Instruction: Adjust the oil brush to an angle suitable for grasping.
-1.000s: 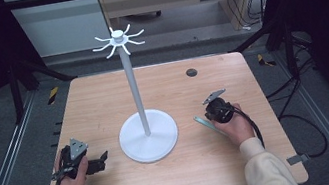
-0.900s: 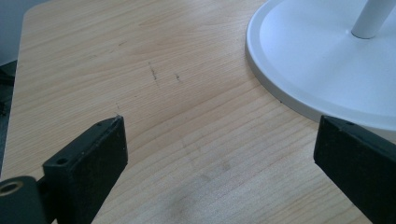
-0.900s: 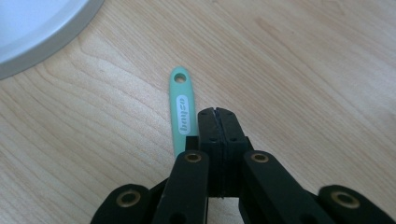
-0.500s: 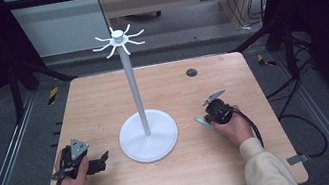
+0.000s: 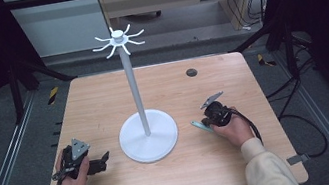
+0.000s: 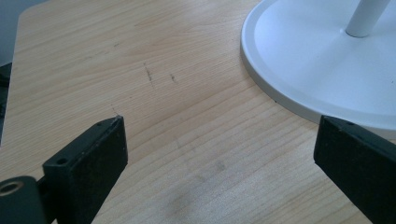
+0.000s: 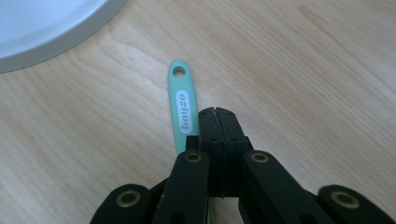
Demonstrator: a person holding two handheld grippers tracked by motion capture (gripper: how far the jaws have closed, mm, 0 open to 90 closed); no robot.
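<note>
A white stand rises from the middle of the wooden table (image 5: 102,98): a round base (image 5: 161,144), a thin pole (image 5: 132,82) and a ring of hooks (image 5: 117,38) on top. My left gripper (image 5: 104,161) lies low at the table's front left. Its jaws stand open, with bare wood between them (image 6: 219,158) and the base's rim (image 6: 280,93) just ahead. My right gripper (image 5: 207,121) rests right of the base, jaws pressed shut (image 7: 218,112). A mint-green handle (image 7: 183,107) with a hole at its end lies on the table along the jaws' left side and runs under the gripper; it pokes out in the high view (image 5: 200,125).
A small dark round disc (image 5: 191,72) sits on the table's far right part. A black cable (image 5: 254,130) loops from the right gripper past the person's hand. Metal frame rails (image 5: 7,164) run along both sides of the table.
</note>
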